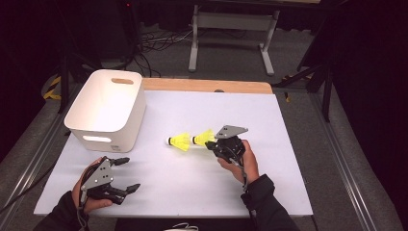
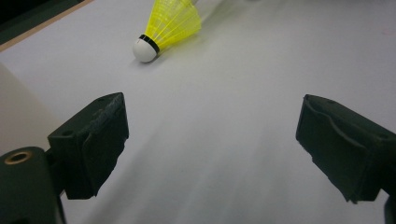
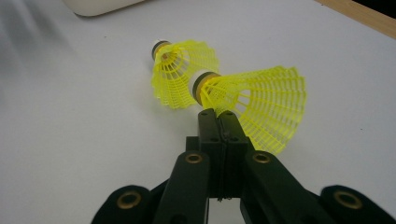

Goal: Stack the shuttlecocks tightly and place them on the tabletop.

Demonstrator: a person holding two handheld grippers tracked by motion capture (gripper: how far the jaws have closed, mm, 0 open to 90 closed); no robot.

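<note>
Dark room, cables on the floor, and a white tabletop (image 1: pixel 269 183) takes the light. Landmark is the white bin (image 1: pixel 108 108) at its far left corner. Just nearer than the bin, the left claw (image 1: pixel 126 174) sits released, jaws wide and nothing between them, likely on standby. Right of the bin lies the first yellow shuttlecock (image 1: pixel 179 141), cork toward it. Beside that, farther right, the second shuttlecock (image 1: pixel 204 137) — the right claw (image 1: pixel 210 144) is clenched on its skirt edge, probably to carry it binward.
</note>
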